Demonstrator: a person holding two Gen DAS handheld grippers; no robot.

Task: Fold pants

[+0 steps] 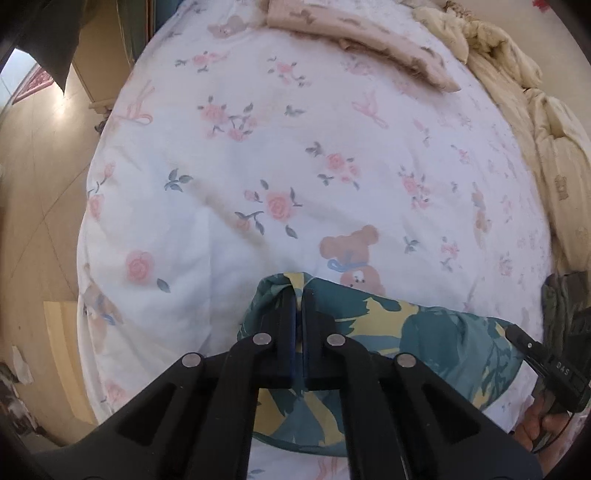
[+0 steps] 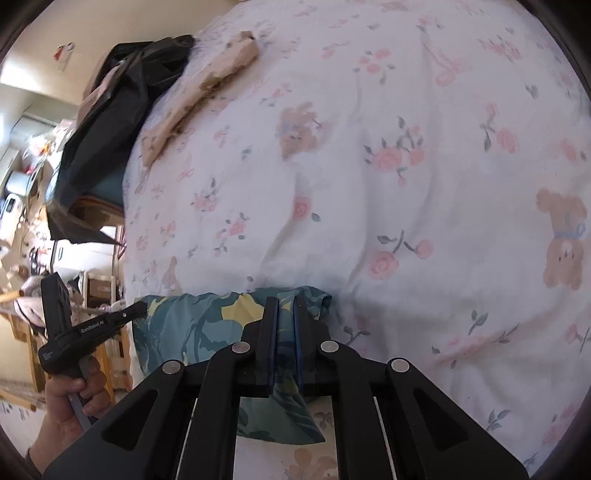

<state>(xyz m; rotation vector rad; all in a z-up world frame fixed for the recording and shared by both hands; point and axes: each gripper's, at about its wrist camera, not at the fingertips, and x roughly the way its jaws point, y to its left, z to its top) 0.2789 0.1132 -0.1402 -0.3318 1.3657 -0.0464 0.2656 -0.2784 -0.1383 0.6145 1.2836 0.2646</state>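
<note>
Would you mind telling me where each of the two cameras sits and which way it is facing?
Left wrist: on the left gripper, looking along its fingers over the floral bed sheet; jaws shut on the patterned pants; the right gripper and right hand show at right.
Right wrist: on the right gripper, facing across the same sheet; jaws pinch the pants; the left gripper and left hand show at left.
Shared: pants, sheet, beige cloth, each other's gripper.

pants (image 1: 424, 332) on bed (image 1: 258, 155), pillow (image 1: 362, 37) beyond (far end)
</note>
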